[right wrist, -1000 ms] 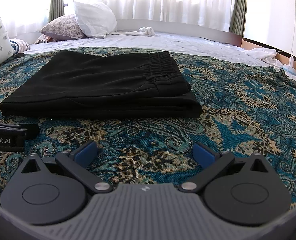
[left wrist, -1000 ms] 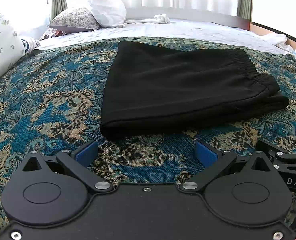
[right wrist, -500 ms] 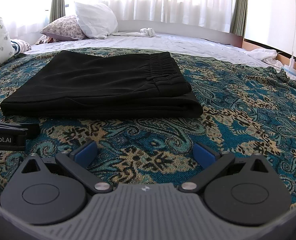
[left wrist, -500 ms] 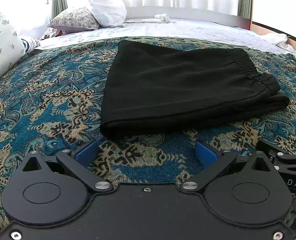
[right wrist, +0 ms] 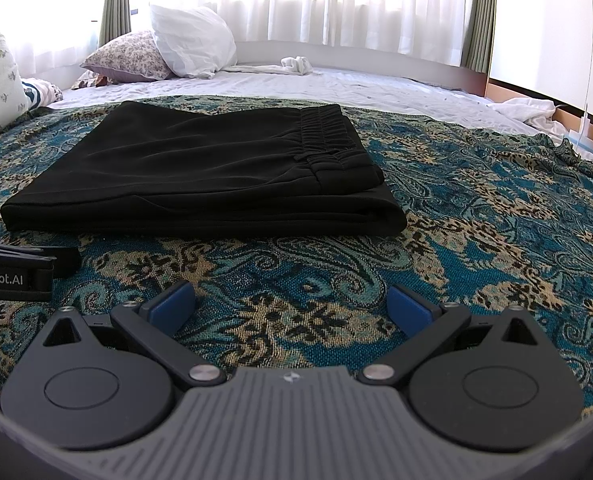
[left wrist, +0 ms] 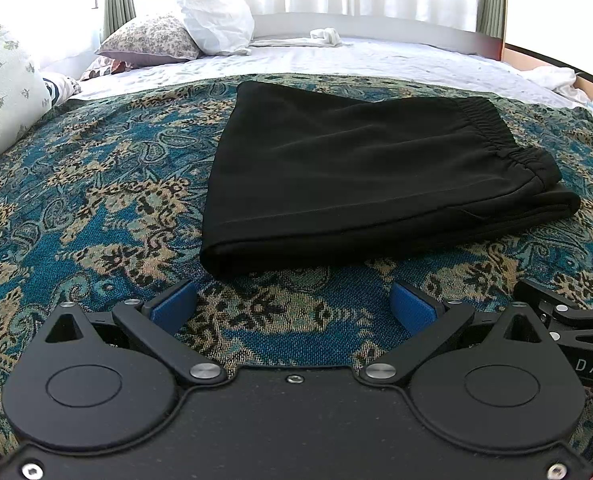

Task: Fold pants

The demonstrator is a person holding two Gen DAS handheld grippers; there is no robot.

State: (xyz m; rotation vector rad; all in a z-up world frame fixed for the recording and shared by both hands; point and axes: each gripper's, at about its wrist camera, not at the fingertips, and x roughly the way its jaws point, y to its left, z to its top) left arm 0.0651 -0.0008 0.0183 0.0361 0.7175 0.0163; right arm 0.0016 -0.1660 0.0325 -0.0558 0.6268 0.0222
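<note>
Black pants [left wrist: 360, 176] folded into a flat stacked rectangle, elastic waistband [left wrist: 508, 140] on top at the right end, lying on the blue paisley bedspread [left wrist: 96, 208]. Left gripper [left wrist: 292, 304] and right gripper [right wrist: 292, 304] both spread wide, holding nothing, near the pants' front edge, not touching.

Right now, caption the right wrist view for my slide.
Open right gripper faces folded black pants on a paisley bedspread.

Bright daylight floods through the sheer curtains [right wrist: 376, 12], blowing them out to white. Focus is sharp; fisheye bends the edges in both views.
</note>
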